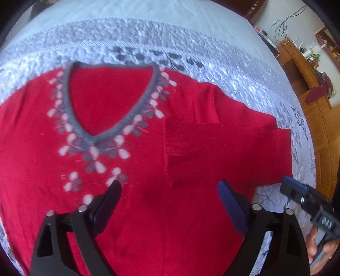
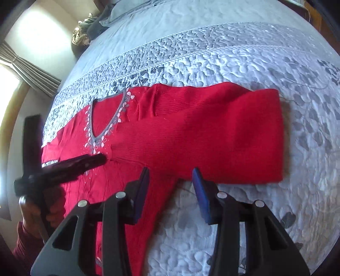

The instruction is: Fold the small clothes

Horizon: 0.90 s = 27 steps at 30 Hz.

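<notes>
A bed (image 1: 191,27) fills both views, covered by a pale blue-grey quilted bedspread (image 2: 233,68) with raised stitching, a corded band and dark grey leaf prints. At its far end in the right wrist view lies a pillow (image 2: 127,10), with a curtain (image 2: 27,70) at the window to the left. In the left wrist view a wooden cabinet (image 1: 303,70) with cluttered shelves stands beside the bed.

A red sweater (image 1: 148,212) lies flat on the bedspread, front up. Its grey V-neck collar (image 1: 110,127) is edged with white and grey petal shapes. One sleeve (image 2: 212,131) is folded across the chest, its ribbed cuff (image 1: 191,152) resting on the body just beside the collar's point; the fold at the shoulder sits out over the bedspread.

The left gripper (image 1: 170,189) hangs above the sweater's lower front with its jaws spread wide and nothing between them. In the right wrist view it shows dark and blurred over the chest, held by a hand (image 2: 31,214) in a red sleeve cuff (image 2: 23,244).

The right gripper (image 2: 170,172) hovers at the lower edge of the folded sleeve, where the sweater's side meets the bedspread. Its jaws stand partly apart, with blue pads (image 2: 199,191) showing, and they pinch nothing. In the left wrist view it sits at the right edge, held by the other hand (image 1: 318,244).
</notes>
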Each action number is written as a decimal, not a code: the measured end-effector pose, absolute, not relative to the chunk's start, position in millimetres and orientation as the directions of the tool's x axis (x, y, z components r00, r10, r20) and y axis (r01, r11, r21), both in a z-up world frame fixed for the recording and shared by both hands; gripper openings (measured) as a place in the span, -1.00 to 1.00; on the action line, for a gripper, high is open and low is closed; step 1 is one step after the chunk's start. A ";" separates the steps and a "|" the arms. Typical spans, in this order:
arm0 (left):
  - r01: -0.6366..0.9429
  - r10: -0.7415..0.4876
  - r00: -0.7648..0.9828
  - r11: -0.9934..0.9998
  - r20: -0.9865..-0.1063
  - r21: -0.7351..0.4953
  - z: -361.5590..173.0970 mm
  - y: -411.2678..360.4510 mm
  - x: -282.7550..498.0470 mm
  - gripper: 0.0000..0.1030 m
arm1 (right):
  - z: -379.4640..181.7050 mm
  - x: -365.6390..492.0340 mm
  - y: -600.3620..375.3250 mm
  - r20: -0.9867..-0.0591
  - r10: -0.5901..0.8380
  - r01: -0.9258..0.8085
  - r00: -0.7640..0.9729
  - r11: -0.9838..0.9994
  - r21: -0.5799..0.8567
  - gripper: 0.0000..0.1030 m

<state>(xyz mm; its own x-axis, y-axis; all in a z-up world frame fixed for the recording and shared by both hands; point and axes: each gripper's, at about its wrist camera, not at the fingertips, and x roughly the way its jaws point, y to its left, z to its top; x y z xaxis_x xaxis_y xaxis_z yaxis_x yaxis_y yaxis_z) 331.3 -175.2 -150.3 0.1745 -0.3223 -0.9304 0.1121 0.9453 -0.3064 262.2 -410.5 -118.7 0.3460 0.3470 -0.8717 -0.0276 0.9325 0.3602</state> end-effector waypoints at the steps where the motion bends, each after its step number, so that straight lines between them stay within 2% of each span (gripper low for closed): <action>1: 0.108 -0.326 0.157 0.944 -0.932 -0.312 -155.5 -179.0 334.2 0.60 | -118.4 258.5 -412.9 -0.869 0.347 -0.030 0.352 0.933 0.360 -0.18; 5: 0.064 -0.355 0.108 0.935 -0.929 -0.350 -171.9 -186.5 341.1 0.46 | -117.5 242.2 -420.1 -0.862 0.337 -0.044 0.379 0.937 0.347 -0.18; 10: 0.080 -0.313 0.140 0.949 -0.939 -0.304 -171.1 -194.7 342.9 -0.45 | -122.9 231.5 -423.5 -0.865 0.308 -0.036 0.396 0.946 0.321 -0.17; 11: 0.081 -0.305 0.149 0.952 -0.941 -0.296 -170.0 -194.4 343.2 -0.53 | -124.1 229.9 -425.8 -0.862 0.313 -0.028 0.398 0.944 0.330 -0.17; 12: 0.078 -0.307 0.155 0.951 -0.939 -0.298 -168.7 -194.3 344.0 -0.72 | -125.3 228.0 -428.6 -0.859 0.320 -0.019 0.399 0.940 0.341 -0.17; 13: 0.068 -0.323 0.160 0.946 -0.933 -0.316 -166.2 -193.6 344.7 -0.80 | -126.1 226.6 -430.7 -0.858 0.321 -0.012 0.400 0.938 0.345 -0.17; 21: 0.026 -0.357 0.359 0.927 -0.862 -0.373 -102.8 -152.8 345.1 -0.85 | -121.2 220.3 -436.1 -0.857 0.305 0.009 0.415 0.941 0.339 -0.17; 27: -0.030 -0.218 0.513 0.962 -0.830 -0.272 -57.4 -57.0 352.4 -0.86 | -120.0 229.3 -428.8 -0.853 0.317 0.009 0.415 0.936 0.352 -0.17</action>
